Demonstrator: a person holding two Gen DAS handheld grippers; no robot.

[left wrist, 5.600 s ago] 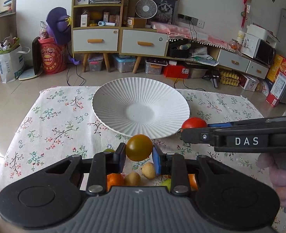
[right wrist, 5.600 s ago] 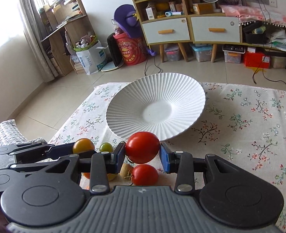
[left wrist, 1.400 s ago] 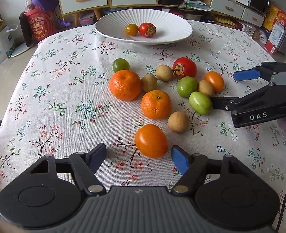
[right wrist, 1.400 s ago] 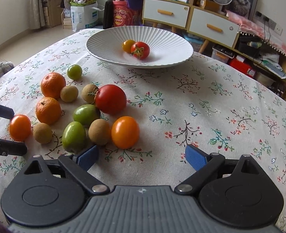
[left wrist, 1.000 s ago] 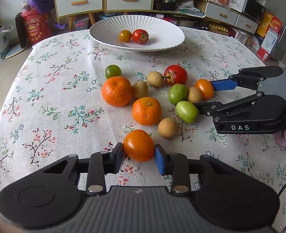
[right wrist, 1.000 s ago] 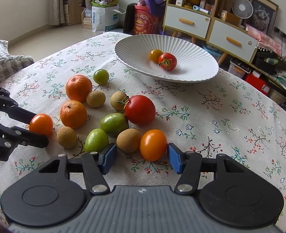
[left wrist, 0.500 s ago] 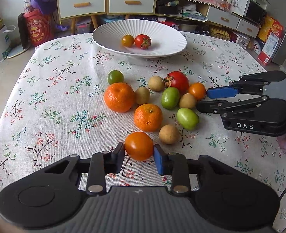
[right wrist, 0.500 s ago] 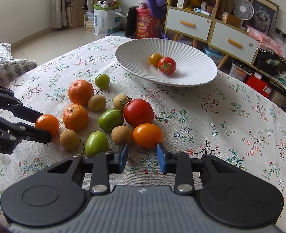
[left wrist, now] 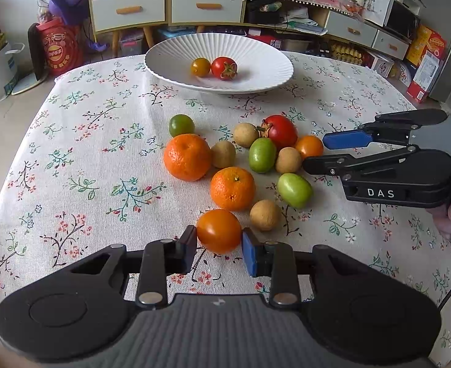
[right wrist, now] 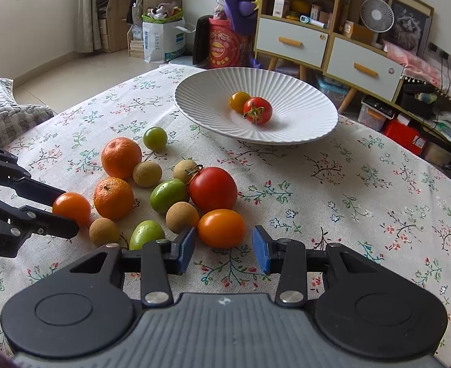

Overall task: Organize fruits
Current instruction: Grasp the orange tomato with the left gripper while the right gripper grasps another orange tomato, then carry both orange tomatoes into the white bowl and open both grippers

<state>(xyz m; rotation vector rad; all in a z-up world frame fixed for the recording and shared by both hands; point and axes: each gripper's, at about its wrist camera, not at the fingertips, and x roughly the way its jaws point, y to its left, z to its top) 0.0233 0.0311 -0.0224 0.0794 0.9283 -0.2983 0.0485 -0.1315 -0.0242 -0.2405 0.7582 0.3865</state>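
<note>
Two orange tomatoes lie at six o'clock of the plate (right wrist: 317, 128): left gripper (left wrist: 219, 250) clamps one (left wrist: 218, 230), right gripper (right wrist: 222, 250) has just reopened, its jaws flanking the other (right wrist: 221, 228) untouched; squeeze before lifting.

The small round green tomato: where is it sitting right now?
In the left wrist view the small round green tomato lies on the tablecloth at the far left of the fruit cluster, just behind the larger mandarin, between it and the white plate.
</note>
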